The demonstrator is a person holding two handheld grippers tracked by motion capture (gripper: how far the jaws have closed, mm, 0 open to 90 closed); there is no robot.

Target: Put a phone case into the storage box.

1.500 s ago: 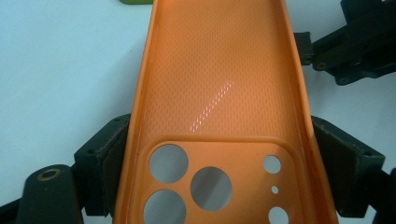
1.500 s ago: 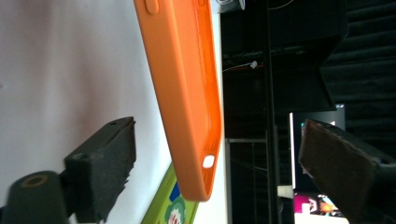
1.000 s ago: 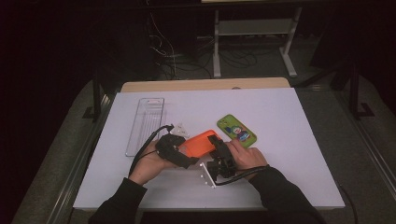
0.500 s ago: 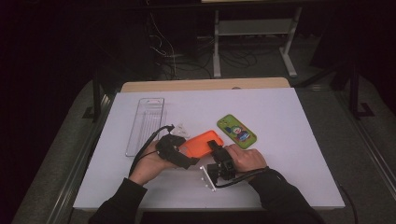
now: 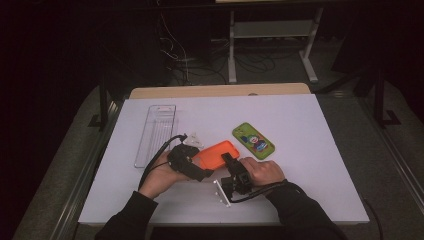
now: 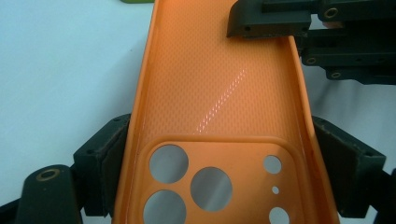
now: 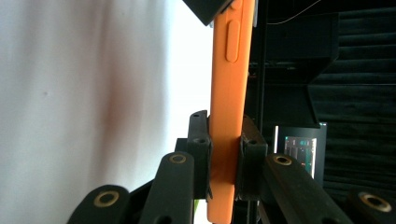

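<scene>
A: From above, where's the orange phone case (image 5: 216, 154)?
B: Just over the white tabletop (image 5: 310, 150), between both claws, near the green case (image 5: 253, 140)

A: Left claw (image 6: 205, 154)?
B: Clamped across the case's width

A: Right claw (image 7: 224, 154)?
B: Its jaws have just been closing, now pinched on the case's edge

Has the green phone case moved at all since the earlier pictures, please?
No. The green phone case lies in the same spot on the white table, equally far right of the clear tray.
</scene>
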